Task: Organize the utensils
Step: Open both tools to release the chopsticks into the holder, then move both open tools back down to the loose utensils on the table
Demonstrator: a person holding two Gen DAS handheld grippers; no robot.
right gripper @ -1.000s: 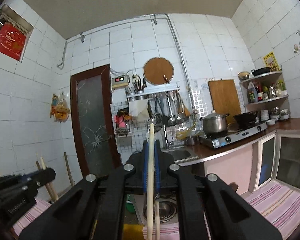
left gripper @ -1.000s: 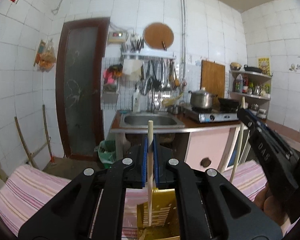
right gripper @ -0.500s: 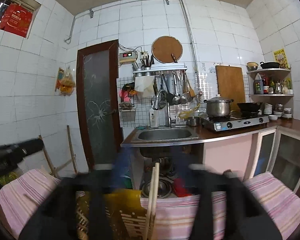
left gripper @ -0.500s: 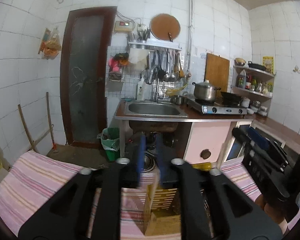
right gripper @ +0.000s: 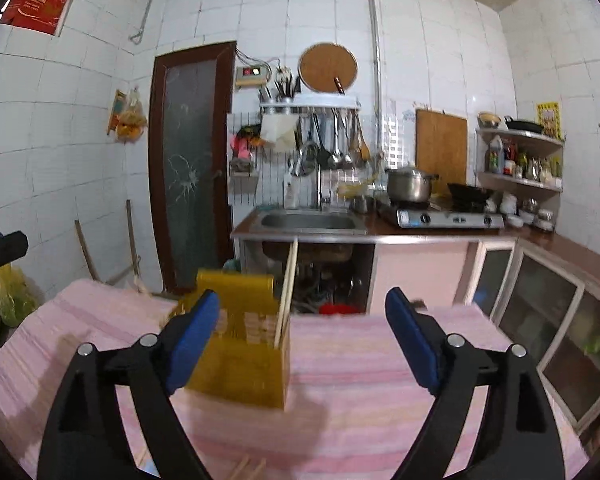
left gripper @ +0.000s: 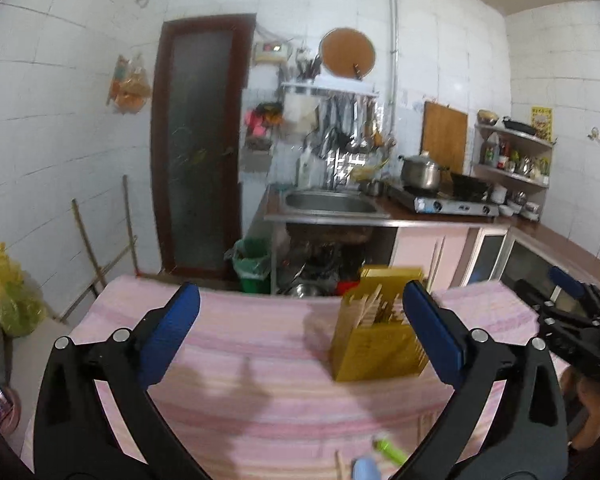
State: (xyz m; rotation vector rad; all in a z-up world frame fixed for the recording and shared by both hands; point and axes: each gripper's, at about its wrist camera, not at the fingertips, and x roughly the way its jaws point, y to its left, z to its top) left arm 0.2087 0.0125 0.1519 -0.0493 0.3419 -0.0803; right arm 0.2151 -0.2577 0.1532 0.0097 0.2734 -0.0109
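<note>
A yellow slotted utensil holder (left gripper: 380, 336) stands on the pink striped tablecloth (left gripper: 260, 392), with chopsticks (left gripper: 434, 264) standing in it. In the right wrist view the holder (right gripper: 240, 344) holds upright chopsticks (right gripper: 287, 288). My left gripper (left gripper: 300, 320) is open and empty, left of and above the holder. My right gripper (right gripper: 302, 324) is open and empty, with the holder just behind its left finger. Loose chopsticks (right gripper: 248, 466) lie on the cloth near me. A green and a blue utensil (left gripper: 380, 456) lie at the front edge.
The right gripper (left gripper: 572, 320) shows at the right of the left wrist view. Behind the table are a sink (right gripper: 308, 222), a gas stove with a pot (right gripper: 408, 184), glass-door cabinets (right gripper: 556, 320) and a brown door (right gripper: 188, 168).
Both grippers were shut on a chopstick each above the holder; they have opened, the chopsticks now stand in the holder, and both grippers have pulled back and up.
</note>
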